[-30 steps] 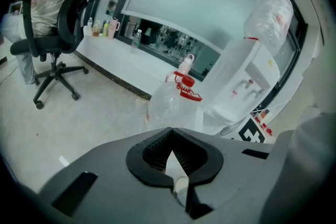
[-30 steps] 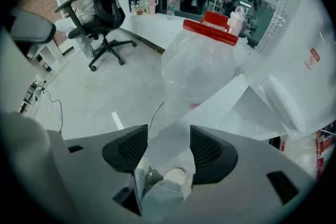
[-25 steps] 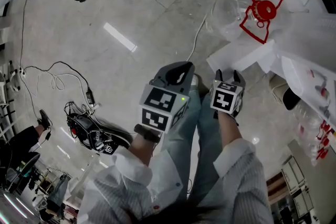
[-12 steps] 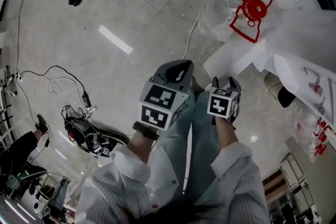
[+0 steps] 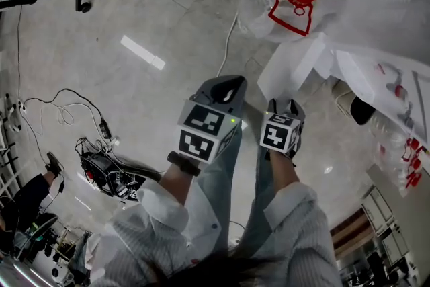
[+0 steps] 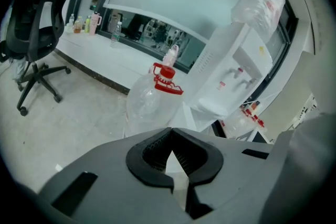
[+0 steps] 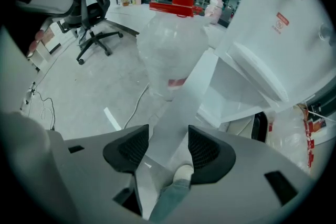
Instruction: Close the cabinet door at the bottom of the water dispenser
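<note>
Right gripper [image 7: 168,147] has its 2 jaws apart, the open cabinet door [image 7: 181,97] edge-on just ahead in their gap, left gripper [image 6: 171,139] pinched together on nothing, and a glancing push could slip off that thin edge, nudging the empty bottle [image 7: 170,44] ahead-left.

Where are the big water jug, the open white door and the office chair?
water jug [image 7: 173,44], right gripper view, on its clear body.
cabinet door [image 7: 184,102], right gripper view, on its white panel.
office chair [image 6: 31,23], left gripper view, on its dark backrest.
</note>
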### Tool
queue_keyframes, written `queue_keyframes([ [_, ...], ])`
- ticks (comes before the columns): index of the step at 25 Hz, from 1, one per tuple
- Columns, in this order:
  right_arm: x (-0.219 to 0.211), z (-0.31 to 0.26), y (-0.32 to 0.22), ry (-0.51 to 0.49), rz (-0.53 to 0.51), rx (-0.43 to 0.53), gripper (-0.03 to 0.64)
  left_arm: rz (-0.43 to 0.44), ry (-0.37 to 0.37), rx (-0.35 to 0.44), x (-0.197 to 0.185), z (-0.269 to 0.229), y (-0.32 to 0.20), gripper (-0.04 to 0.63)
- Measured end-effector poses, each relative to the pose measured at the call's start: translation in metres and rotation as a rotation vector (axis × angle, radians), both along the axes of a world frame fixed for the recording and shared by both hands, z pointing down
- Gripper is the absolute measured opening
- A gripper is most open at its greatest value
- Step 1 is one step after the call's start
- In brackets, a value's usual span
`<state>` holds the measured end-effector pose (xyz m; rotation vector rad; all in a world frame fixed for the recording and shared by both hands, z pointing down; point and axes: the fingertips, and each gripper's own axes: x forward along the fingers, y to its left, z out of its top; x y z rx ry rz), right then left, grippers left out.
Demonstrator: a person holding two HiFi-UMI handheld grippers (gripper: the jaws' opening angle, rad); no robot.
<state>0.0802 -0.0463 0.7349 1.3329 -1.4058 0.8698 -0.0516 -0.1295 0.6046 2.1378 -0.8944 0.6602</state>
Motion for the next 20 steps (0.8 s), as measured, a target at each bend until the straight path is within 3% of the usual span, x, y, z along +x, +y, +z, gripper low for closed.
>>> queue_keyframes([
  [20, 0.156, 0.014, 0.065, -0.032, 0.249, -0.042, 0.210, -0.013, 0.020, -0.005, 0.121, 0.003, 0.057, 0.011],
])
